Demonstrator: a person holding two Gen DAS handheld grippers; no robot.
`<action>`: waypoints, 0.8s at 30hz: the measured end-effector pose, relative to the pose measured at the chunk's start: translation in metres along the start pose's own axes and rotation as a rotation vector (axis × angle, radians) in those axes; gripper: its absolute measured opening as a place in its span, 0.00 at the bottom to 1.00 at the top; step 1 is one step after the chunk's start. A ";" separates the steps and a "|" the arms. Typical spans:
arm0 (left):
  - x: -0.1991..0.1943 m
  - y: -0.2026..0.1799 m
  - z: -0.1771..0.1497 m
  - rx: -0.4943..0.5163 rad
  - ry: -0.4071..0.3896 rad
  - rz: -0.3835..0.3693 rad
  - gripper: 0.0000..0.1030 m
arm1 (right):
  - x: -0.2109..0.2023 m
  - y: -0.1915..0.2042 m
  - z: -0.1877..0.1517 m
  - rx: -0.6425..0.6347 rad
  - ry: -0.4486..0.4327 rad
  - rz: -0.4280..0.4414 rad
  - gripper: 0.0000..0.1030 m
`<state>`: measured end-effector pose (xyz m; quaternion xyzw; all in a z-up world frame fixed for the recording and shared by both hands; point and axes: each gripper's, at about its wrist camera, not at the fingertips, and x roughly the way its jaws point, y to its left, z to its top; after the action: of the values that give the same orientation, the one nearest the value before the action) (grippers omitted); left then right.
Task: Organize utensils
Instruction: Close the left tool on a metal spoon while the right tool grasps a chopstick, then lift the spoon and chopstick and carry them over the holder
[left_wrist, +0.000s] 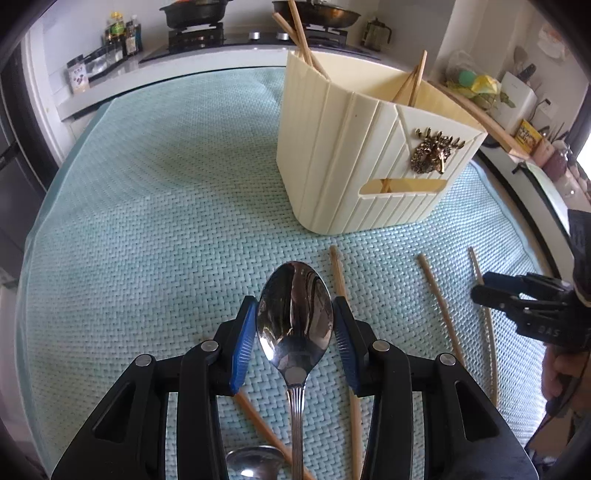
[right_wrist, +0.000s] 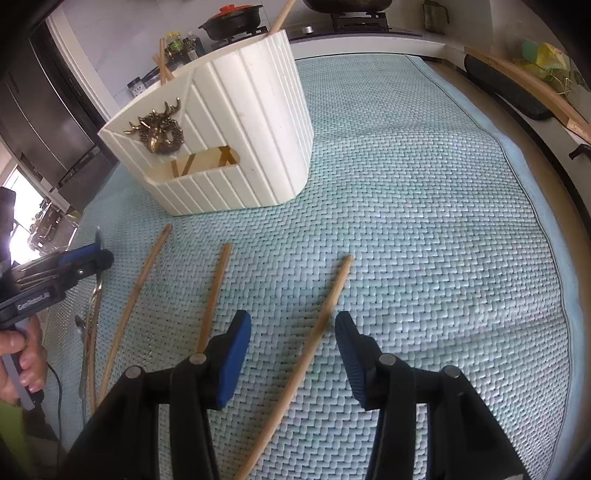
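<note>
The left gripper (left_wrist: 294, 332) stood with its fingers (left_wrist: 243, 339) wide on either side of the spoon (left_wrist: 294, 314) bowl at lower centre of the left view, a gap visible on each side. Whether the spoon lay on the mat (left_wrist: 147, 221) or was lifted could not be told. The holder (left_wrist: 354, 155) stood at upper right, some chopsticks already in it.

The right gripper (right_wrist: 293, 354) was open too, straddling a chopstick (right_wrist: 314, 339) at lower centre of its view, without touching it; two more lay to the left.

Risks, as I judged them: closing on the rounded, polished bowl could squirt the spoon out forward or twist it; the neck would give a surer hold. A chopstick crossing under the spoon handle near the bottom edge might be dragged along. The thin chopstick could roll off the right pads if they closed off centre.

The spoon handle's end was cut off at the bottom edge, as was a second spoon (left_wrist: 255, 463) bowl there. The holder's inner divisions were hidden by its wall.
</note>
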<state>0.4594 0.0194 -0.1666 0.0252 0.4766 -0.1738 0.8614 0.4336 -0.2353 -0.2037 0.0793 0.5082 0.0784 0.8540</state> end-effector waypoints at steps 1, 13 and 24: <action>-0.005 0.000 -0.001 -0.001 -0.008 -0.001 0.40 | 0.003 0.003 0.002 -0.006 -0.001 -0.019 0.47; -0.056 0.005 -0.008 -0.024 -0.109 -0.027 0.40 | -0.026 0.000 0.006 0.040 -0.092 -0.079 0.06; -0.115 -0.007 -0.009 -0.040 -0.191 -0.054 0.40 | -0.122 0.007 -0.005 -0.002 -0.285 0.015 0.06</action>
<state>0.3938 0.0469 -0.0752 -0.0216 0.3961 -0.1892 0.8982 0.3712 -0.2544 -0.1002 0.0924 0.3809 0.0732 0.9171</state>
